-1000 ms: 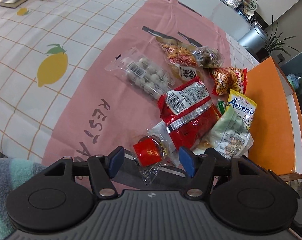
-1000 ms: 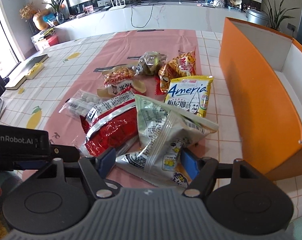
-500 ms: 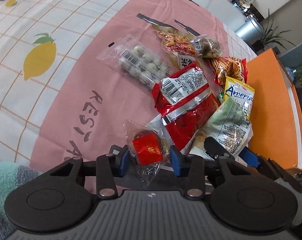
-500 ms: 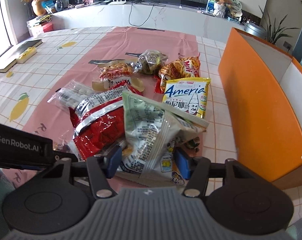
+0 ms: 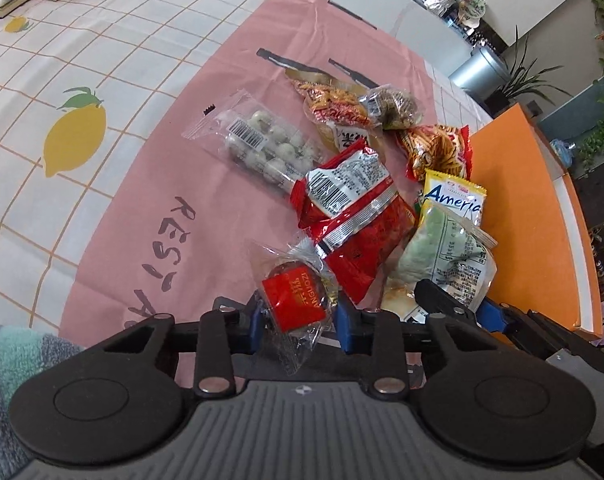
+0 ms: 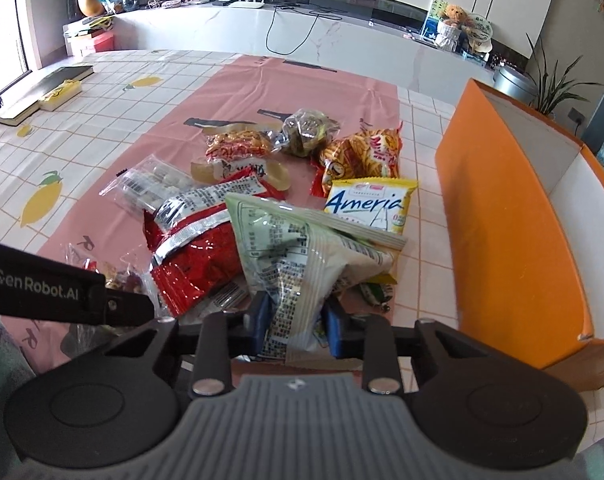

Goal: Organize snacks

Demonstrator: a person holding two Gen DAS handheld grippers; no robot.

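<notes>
My left gripper (image 5: 300, 322) is shut on a small clear-wrapped snack with a red label (image 5: 296, 294) at the near end of the snack pile. My right gripper (image 6: 296, 322) is shut on a pale green snack bag (image 6: 302, 256), which also shows in the left wrist view (image 5: 445, 256). A red bag (image 5: 353, 216) lies between them. A clear pack of white balls (image 5: 262, 144), a yellow "Ameria" packet (image 6: 367, 204), an orange-red chip bag (image 6: 361, 154) and other packets lie on the pink mat (image 5: 206, 128). An orange box (image 6: 513, 236) stands open at the right.
The table has a lemon-print cloth (image 5: 74, 140). A book and a yellow box (image 6: 58, 90) lie at its far left. A white counter (image 6: 302, 28) with cables, plants and a metal bin (image 6: 513, 82) runs behind.
Both grippers have closed from open: the left onto the red-label snack, the right onto the pale green bag, whose near end is now pinched and raised.
</notes>
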